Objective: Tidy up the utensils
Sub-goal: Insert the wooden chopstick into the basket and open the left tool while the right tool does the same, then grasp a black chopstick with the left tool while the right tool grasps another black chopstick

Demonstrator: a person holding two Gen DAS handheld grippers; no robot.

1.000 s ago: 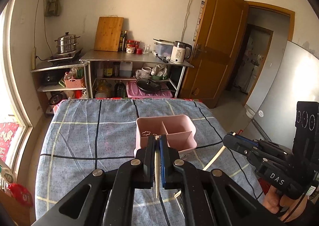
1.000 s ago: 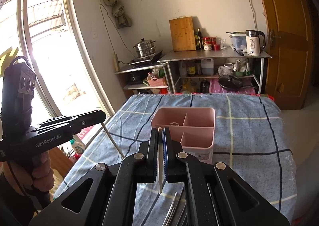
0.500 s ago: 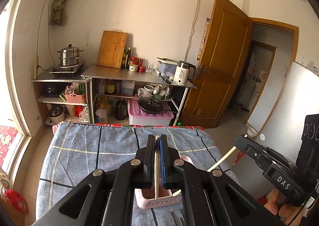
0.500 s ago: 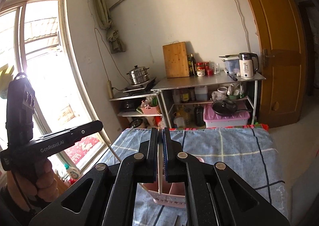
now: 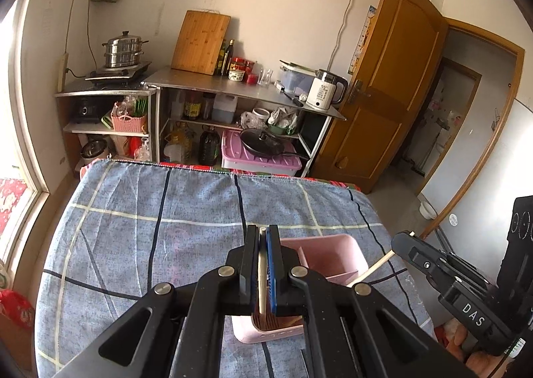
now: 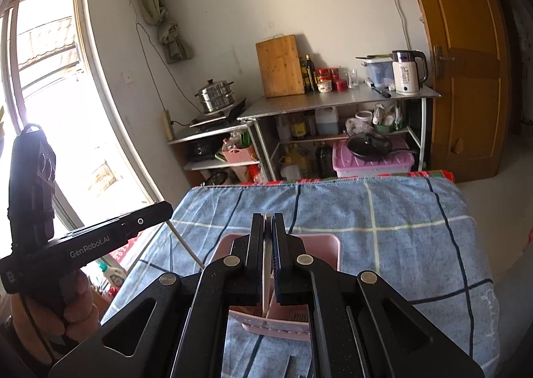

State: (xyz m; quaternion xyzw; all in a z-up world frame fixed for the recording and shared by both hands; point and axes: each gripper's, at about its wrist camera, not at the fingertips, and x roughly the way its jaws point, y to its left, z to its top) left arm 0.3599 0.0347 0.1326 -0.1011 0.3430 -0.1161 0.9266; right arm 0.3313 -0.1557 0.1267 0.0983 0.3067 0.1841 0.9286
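While both hands are hovering over the checked cloth point(image 5: 140, 244), each tool is clamping one chopstick.

Left tool point(image 5: 263, 238): jaws pressed together on a pale chopstick point(image 5: 261, 278), which is running down between the pads toward the near compartment of the pink caddy point(image 5: 336, 254). Whether its tip is touching the caddy floor, cannot tell; the tool body is hiding it.

Right tool point(image 6: 267, 223): jaws likewise closed on a white chopstick point(image 6: 265, 274), standing nearly upright above the caddy point(image 6: 324, 244) and pointing down into its near part, close to a divider. Tip also hidden.

Cross views: from the left camera, the right tool point(image 5: 404, 239) is sitting just right of the caddy, its chopstick point(image 5: 369, 273) slanting down toward the caddy's right side. From the right camera, the left tool point(image 6: 163, 209) is sitting left of the caddy, its chopstick point(image 6: 186, 244) slanting down toward the caddy's left rim, with a hand point(image 6: 70, 308) gripping the handle.

Caddy is resting on the desk point(image 6: 416, 244), on the cloth, nearer the desk's near edge than the far one, and is divided into compartments. Some metal utensils point(image 6: 299, 368) are lying on the cloth just nearer than the caddy, mostly hidden under the tool.

Beyond the desk's far edge, a steel shelf point(image 5: 240, 88) is carrying a cutting board point(image 5: 200, 41) and a kettle point(image 5: 324, 91); right of it, a brown door point(image 5: 393, 84) is standing open.
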